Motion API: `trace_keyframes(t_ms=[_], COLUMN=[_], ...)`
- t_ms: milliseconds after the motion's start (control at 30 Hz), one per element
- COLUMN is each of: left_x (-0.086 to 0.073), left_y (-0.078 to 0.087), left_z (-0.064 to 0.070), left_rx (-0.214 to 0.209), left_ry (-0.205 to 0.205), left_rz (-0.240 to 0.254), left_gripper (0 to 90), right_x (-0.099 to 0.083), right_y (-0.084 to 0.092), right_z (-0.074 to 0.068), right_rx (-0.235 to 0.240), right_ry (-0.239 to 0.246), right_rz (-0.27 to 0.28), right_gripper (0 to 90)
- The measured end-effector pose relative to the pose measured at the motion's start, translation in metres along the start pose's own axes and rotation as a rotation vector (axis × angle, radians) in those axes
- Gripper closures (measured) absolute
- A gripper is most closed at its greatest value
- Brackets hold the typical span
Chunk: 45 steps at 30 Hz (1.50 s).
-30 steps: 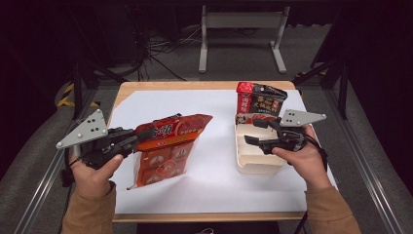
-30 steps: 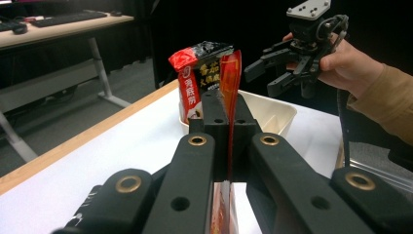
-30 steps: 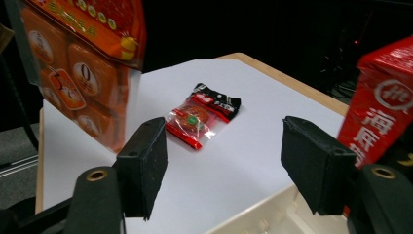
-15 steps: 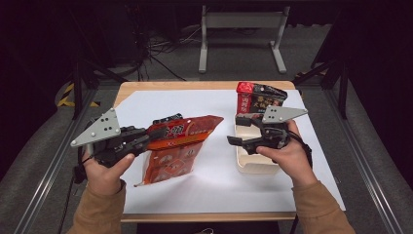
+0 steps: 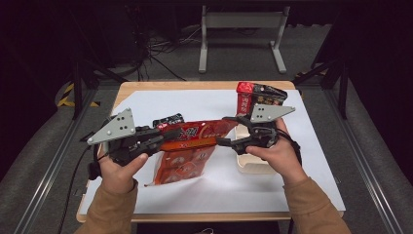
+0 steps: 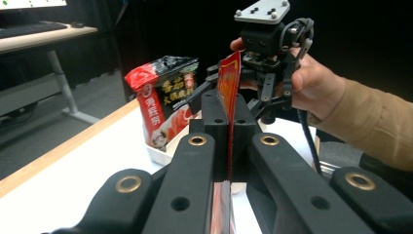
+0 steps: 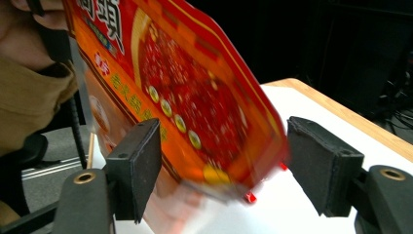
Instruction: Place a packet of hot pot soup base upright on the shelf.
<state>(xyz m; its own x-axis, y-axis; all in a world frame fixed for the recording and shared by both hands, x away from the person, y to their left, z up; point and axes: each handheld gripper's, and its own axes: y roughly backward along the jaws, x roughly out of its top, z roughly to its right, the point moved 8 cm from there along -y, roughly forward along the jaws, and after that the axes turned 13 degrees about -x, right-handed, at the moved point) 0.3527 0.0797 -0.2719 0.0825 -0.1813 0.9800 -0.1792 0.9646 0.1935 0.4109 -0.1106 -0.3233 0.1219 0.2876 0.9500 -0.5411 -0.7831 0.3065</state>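
Now my left gripper (image 5: 163, 138) pinches the red bag's (image 5: 195, 134) left end, above the table (image 5: 146, 105). Its long side points toward my right gripper (image 5: 225, 131), whose open jaws wait around the right end.

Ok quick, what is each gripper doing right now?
Left gripper: closed on the edge of the orange snack bag, holding it up.
Right gripper: open, with the bag's other end between its jaws, not gripped.

Tan sleeves (image 5: 311, 207), black jaws, grey three-cornered plates (image 5: 114, 127)
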Motion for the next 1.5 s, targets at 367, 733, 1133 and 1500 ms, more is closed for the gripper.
trace_keyframes(t_ms=[367,733,1133,1500], left_x=[0.000,0.000,-0.001,-0.002], left_y=[-0.010,-0.006,0.000,0.008], left_z=[0.003,0.001,-0.008,-0.016], left_rx=[-0.049,-0.039,-0.011,0.018], left_ry=[-0.010,-0.015,0.004,0.031], left_rz=[0.023,0.047,0.100,0.133], left_gripper=[90.0,90.0,88.7,77.9], right_x=[0.005,0.004,0.019,0.042], right_y=[-0.004,0.005,0.013,0.024], right_z=[-0.012,-0.024,-0.030,-0.031], right_rx=[0.109,0.215,0.165,0.139], right_ry=[-0.019,0.005,0.050,0.054], right_rz=[0.019,-0.025,-0.022,-0.014], right_gripper=[36.2,80.3,89.5,89.7])
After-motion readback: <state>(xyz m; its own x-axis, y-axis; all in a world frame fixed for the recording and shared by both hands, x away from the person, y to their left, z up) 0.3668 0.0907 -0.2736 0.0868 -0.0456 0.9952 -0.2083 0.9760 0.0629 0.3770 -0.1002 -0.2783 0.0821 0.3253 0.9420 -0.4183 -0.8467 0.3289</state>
